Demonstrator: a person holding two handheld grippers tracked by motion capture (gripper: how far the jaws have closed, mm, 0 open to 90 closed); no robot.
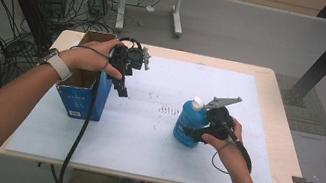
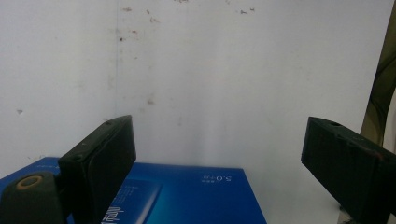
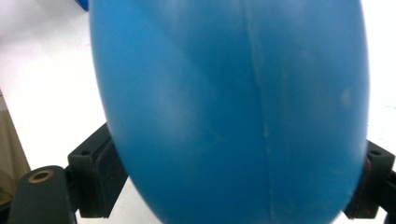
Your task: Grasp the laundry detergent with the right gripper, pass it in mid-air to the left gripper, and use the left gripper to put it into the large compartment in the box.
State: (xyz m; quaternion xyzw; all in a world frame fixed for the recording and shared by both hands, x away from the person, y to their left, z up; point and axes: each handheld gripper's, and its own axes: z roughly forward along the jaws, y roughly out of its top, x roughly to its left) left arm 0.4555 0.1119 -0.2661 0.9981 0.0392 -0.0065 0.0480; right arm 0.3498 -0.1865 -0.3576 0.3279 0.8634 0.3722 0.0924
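Blue plastic bottle (image 1: 191,123) with a white cap, upright on the white surface (image 1: 143,134), right of centre, already clamped around its lower body by the right tool (image 1: 203,135). Seen from the right gripper view, bottle (image 3: 233,107) bulging between both jaws, each pressed against a side, so closed on it as far as its girth allows. Judged as the early part of packing: grasp made, lift not yet evident, base seemingly down on the surface. Left to do, most likely: raising, carrying leftward, lowering into the open blue carton (image 1: 83,93) standing at the left edge of the surface. Left tool (image 1: 122,82) held just above and beside the carton's right wall, jaws pointing down, spread wide and gripping nothing; in the left gripper view, left tool (image 2: 219,158) with bare white surface between its jaws and the carton's blue face (image 2: 187,191) below. Bottle well apart from carton and from left tool, with clear surface between.
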